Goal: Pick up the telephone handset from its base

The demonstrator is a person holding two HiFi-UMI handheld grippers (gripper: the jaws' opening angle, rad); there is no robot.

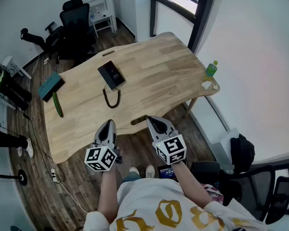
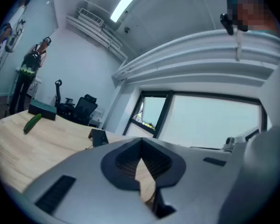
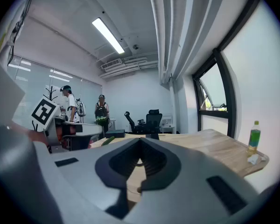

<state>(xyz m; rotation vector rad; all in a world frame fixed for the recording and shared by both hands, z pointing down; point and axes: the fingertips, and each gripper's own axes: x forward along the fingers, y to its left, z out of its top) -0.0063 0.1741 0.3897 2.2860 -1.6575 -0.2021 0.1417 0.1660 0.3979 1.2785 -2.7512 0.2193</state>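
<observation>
At the near edge of the counter [image 1: 149, 88], left hand-held gripper [image 1: 107, 127] and right hand-held gripper [image 1: 156, 123] are both clenched, with nothing between the jaws. Further out, mid-counter, the telephone [image 1: 111, 74] lies well apart from both. Its handset apparently sits on the base. Coiled cord [image 1: 111, 99] loops toward the grippers.

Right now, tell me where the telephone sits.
Head view: the telephone lies centrally on the table, cord looping toward the near edge, teal box to its left.

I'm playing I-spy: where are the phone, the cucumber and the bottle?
phone [image 1: 111, 74]: head view, its black top.
cucumber [image 1: 58, 105]: head view, its middle.
bottle [image 1: 211, 69]: head view, its green body.
</observation>
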